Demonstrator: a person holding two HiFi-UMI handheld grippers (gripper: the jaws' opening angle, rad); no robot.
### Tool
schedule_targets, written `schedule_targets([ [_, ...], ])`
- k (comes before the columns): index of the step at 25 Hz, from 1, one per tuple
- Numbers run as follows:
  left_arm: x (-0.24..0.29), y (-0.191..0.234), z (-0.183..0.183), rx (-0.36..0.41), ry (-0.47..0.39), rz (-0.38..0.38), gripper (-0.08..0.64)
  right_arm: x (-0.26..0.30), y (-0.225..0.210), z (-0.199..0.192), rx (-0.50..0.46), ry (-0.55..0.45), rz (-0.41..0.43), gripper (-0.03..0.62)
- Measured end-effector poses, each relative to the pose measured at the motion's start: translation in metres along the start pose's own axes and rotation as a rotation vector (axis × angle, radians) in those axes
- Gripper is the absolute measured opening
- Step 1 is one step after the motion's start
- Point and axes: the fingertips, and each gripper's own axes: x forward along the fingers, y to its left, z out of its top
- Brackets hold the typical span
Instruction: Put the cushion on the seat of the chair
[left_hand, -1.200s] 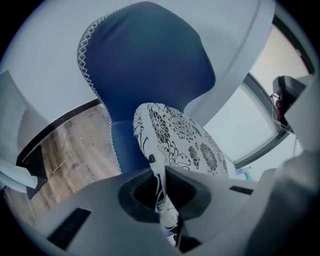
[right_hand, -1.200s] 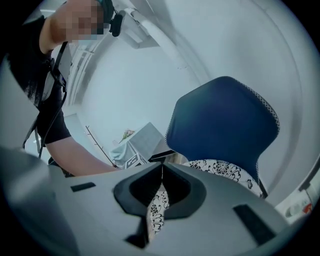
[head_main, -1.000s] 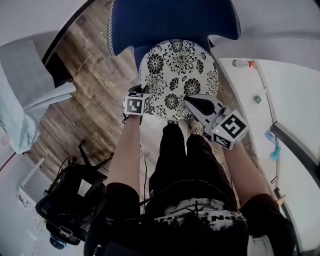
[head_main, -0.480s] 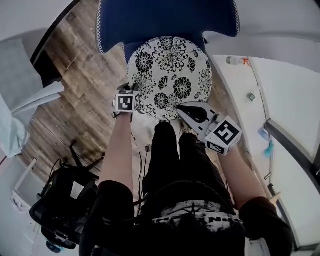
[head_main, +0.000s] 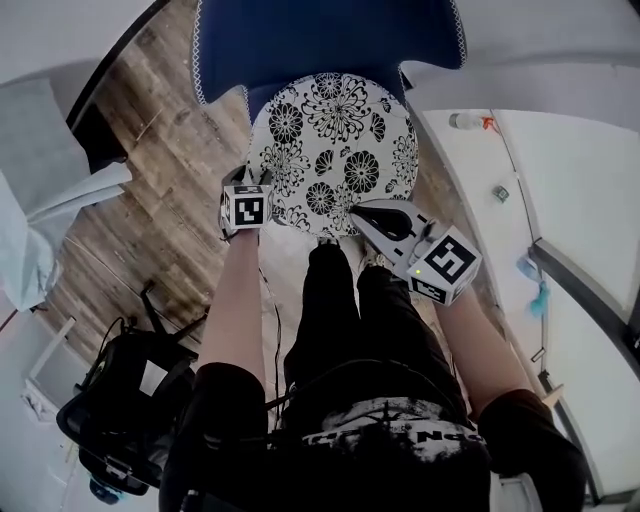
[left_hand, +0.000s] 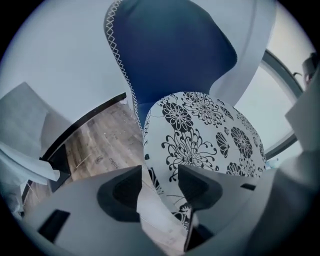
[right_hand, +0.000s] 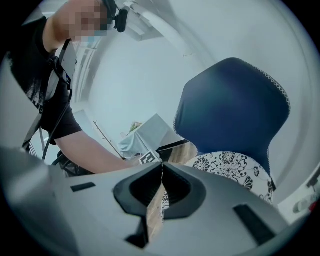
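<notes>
The round white cushion with black flowers lies on the seat of the blue chair, against its backrest. My left gripper points steeply down at the cushion's near left rim. In the left gripper view its jaws are opening. The cushion edge runs down between them, and the pads stand off it. My right gripper is at the near right rim. In the right gripper view its tips meet, with the patterned cushion edge showing in the slit below.
The person's black-clad legs stand just in front of the seat. A black bag sits on the wood floor at lower left. A cloth-covered table is at the left. A white desk runs along the right.
The cushion and both grippers have shifted a little toward the chair's backrest and down onto the seat. The right gripper stays at the rim.
</notes>
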Motion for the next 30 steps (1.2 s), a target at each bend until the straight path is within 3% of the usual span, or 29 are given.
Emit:
schedule_targets([
  [3,-0.013,0.000,-0.002,-0.059,-0.017,0.008,0.216,-0.006,0.007,0.001,-0.010,-0.011,0.008,0.018],
  [7,-0.037,-0.010,0.008,-0.065,-0.063,0.014,0.216,-0.020,0.017,0.004,-0.035,-0.019,0.020,0.018],
  [10,-0.066,-0.032,0.023,-0.079,-0.107,-0.022,0.187,-0.040,0.029,0.009,-0.047,-0.009,0.017,0.018],
  [15,-0.126,-0.070,0.080,-0.028,-0.252,-0.074,0.061,-0.061,0.040,0.033,-0.070,-0.052,0.025,0.018],
  [18,-0.165,-0.093,0.112,0.004,-0.336,-0.108,0.021,-0.074,0.048,0.049,-0.096,-0.070,0.032,0.018],
  [25,-0.269,-0.161,0.154,0.073,-0.495,-0.230,0.015,-0.109,0.068,0.086,-0.168,-0.114,0.059,0.018],
  [30,-0.333,-0.199,0.161,0.069,-0.599,-0.278,0.015,-0.139,0.078,0.109,-0.216,-0.144,0.035,0.018],
])
